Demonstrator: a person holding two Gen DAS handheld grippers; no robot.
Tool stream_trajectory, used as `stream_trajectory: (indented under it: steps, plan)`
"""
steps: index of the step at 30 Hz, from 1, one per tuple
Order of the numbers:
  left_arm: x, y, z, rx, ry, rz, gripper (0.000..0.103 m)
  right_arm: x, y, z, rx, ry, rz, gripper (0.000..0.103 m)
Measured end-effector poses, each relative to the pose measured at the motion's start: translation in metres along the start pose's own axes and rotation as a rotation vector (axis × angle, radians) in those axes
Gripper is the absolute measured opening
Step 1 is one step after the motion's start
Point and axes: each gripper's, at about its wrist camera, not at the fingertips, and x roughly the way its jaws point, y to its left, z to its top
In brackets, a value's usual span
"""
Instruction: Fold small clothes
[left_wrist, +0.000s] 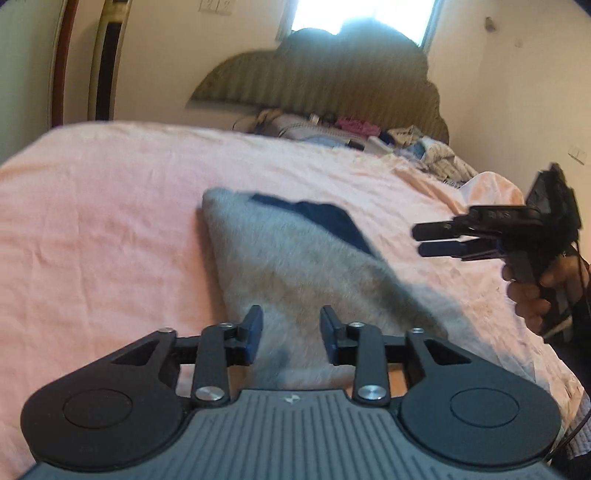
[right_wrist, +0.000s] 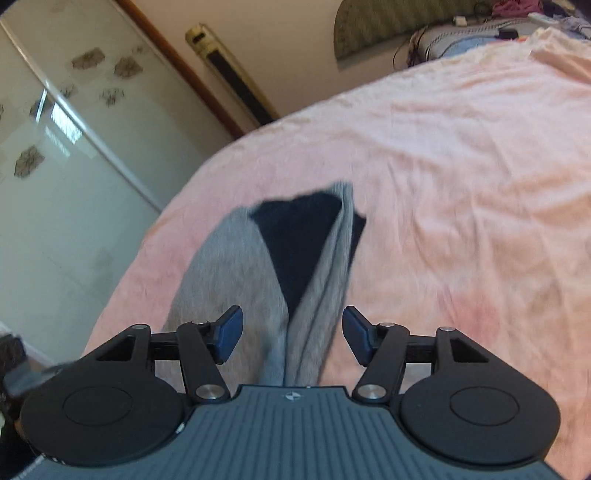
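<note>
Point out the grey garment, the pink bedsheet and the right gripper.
grey garment (right_wrist: 236, 266): right wrist view, on its grey fabric.
pink bedsheet (left_wrist: 103, 206): left wrist view, on a bare stretch.
right gripper (left_wrist: 419, 240): left wrist view, between its fingertips.

This is a bedroom in a home. A bed with a wrinkled pink sheet (left_wrist: 110, 206) fills most of both views. At its far end, in the upper middle of the left wrist view, stands a scalloped, striped upholstered headboard (left_wrist: 332, 81) against a cream wall, with a bright window (left_wrist: 362, 14) above it. A heap of mixed clothes and bedding (left_wrist: 354, 136) lies along the headboard's foot. In the right wrist view, the left side shows a glossy sliding wardrobe door (right_wrist: 74, 147) with a leaf pattern, framed in brown wood. Light switches (left_wrist: 578, 154) sit on the wall at the right edge of the left wrist view.
</note>
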Motion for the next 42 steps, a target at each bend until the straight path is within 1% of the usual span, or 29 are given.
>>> stream_trajectory:
  steps: [2, 3, 5, 6, 7, 9, 10, 13, 15, 16, 18, 19, 21, 22, 23, 25, 26, 27, 28, 29, 30, 31, 33, 37, 38, 39, 40, 41, 42]
  plan:
    - [0.013, -0.015, 0.006, 0.033, -0.025, 0.003, 0.088, 0.025, 0.016, 0.017, -0.044, -0.004, -0.007, 0.066]
    - [0.029, -0.024, 0.007, 0.047, -0.022, 0.005, 0.088, 0.045, 0.024, 0.024, -0.063, 0.01, -0.007, 0.069]
    - [0.061, -0.034, 0.001, 0.079, 0.047, 0.049, 0.087, 0.089, 0.035, 0.032, -0.107, 0.079, -0.029, 0.067]
    - [0.077, -0.039, -0.007, 0.111, 0.086, 0.093, 0.085, 0.106, 0.037, 0.032, -0.139, 0.115, -0.075, 0.067]
    - [0.088, -0.041, -0.015, 0.139, 0.11, 0.125, 0.085, 0.126, 0.035, 0.029, -0.181, 0.165, -0.151, 0.067]
    - [0.091, -0.042, -0.029, 0.19, 0.064, 0.149, 0.085, 0.132, 0.027, 0.022, -0.287, 0.126, -0.142, 0.065]
    - [0.09, -0.041, -0.032, 0.191, 0.053, 0.144, 0.085, 0.129, 0.018, 0.025, -0.253, 0.125, -0.12, 0.06]
    - [0.088, -0.036, -0.031, 0.168, 0.053, 0.128, 0.086, 0.122, 0.007, 0.033, -0.19, 0.143, -0.112, 0.041]
    - [0.09, -0.037, -0.033, 0.178, 0.048, 0.131, 0.088, 0.113, 0.012, 0.036, -0.164, 0.148, -0.156, 0.037]
    - [0.09, -0.037, -0.033, 0.177, 0.047, 0.132, 0.088, 0.104, 0.019, 0.034, -0.144, 0.137, -0.177, 0.041]
    - [0.091, -0.038, -0.034, 0.171, 0.045, 0.13, 0.089, 0.088, 0.035, 0.023, -0.17, 0.105, -0.137, 0.046]
    - [0.091, -0.038, -0.034, 0.171, 0.045, 0.13, 0.089, 0.085, 0.04, 0.016, -0.178, 0.109, -0.111, 0.053]
    - [0.092, -0.041, -0.034, 0.174, 0.047, 0.131, 0.091, 0.094, 0.039, -0.003, -0.206, 0.166, -0.128, 0.058]
    - [0.092, -0.041, -0.034, 0.177, 0.047, 0.132, 0.091, 0.094, 0.037, -0.014, -0.274, 0.12, -0.118, 0.058]
    - [0.092, -0.041, -0.033, 0.178, 0.047, 0.133, 0.091, 0.092, 0.035, -0.017, -0.3, 0.103, -0.106, 0.058]
    - [0.086, -0.041, -0.033, 0.173, 0.038, 0.159, 0.092, 0.082, 0.037, -0.013, -0.247, 0.103, -0.138, 0.054]
    - [0.078, -0.041, -0.034, 0.154, 0.024, 0.19, 0.092, 0.072, 0.042, -0.012, -0.225, 0.099, -0.182, 0.056]
    - [0.067, -0.039, -0.035, 0.126, 0.013, 0.211, 0.092, 0.058, 0.048, -0.016, -0.214, 0.075, -0.226, 0.064]
    - [0.057, -0.036, -0.037, 0.094, 0.009, 0.224, 0.092, 0.042, 0.053, -0.024, -0.221, 0.036, -0.238, 0.073]
    - [0.045, -0.032, -0.04, 0.053, 0.008, 0.233, 0.092, 0.025, 0.057, -0.036, -0.226, -0.003, -0.226, 0.079]
    - [0.036, -0.028, -0.043, 0.021, 0.012, 0.237, 0.092, 0.01, 0.06, -0.049, -0.229, -0.028, -0.208, 0.094]
    - [0.029, -0.025, -0.047, -0.001, 0.02, 0.246, 0.092, -0.002, 0.062, -0.064, -0.237, -0.042, -0.197, 0.103]
    - [0.02, -0.023, -0.054, -0.027, 0.059, 0.275, 0.092, -0.016, 0.063, -0.095, -0.257, -0.035, -0.239, 0.103]
    - [0.019, -0.024, -0.064, -0.05, 0.105, 0.284, 0.092, -0.014, 0.06, -0.144, -0.275, 0.045, -0.395, 0.103]
    - [0.023, -0.025, -0.065, -0.048, 0.119, 0.294, 0.093, -0.01, 0.06, -0.151, -0.281, 0.048, -0.418, 0.103]
    - [0.027, -0.028, -0.065, -0.038, 0.126, 0.315, 0.096, -0.008, 0.065, -0.158, -0.322, 0.013, -0.45, 0.103]
    - [0.03, -0.03, -0.065, -0.029, 0.131, 0.336, 0.098, -0.003, 0.069, -0.161, -0.33, 0.015, -0.481, 0.103]
    - [0.035, -0.031, -0.064, -0.026, 0.14, 0.352, 0.103, 0.001, 0.072, -0.161, -0.326, 0.008, -0.509, 0.103]
    - [0.038, -0.033, -0.065, -0.022, 0.142, 0.365, 0.103, 0.004, 0.074, -0.16, -0.303, -0.001, -0.524, 0.103]
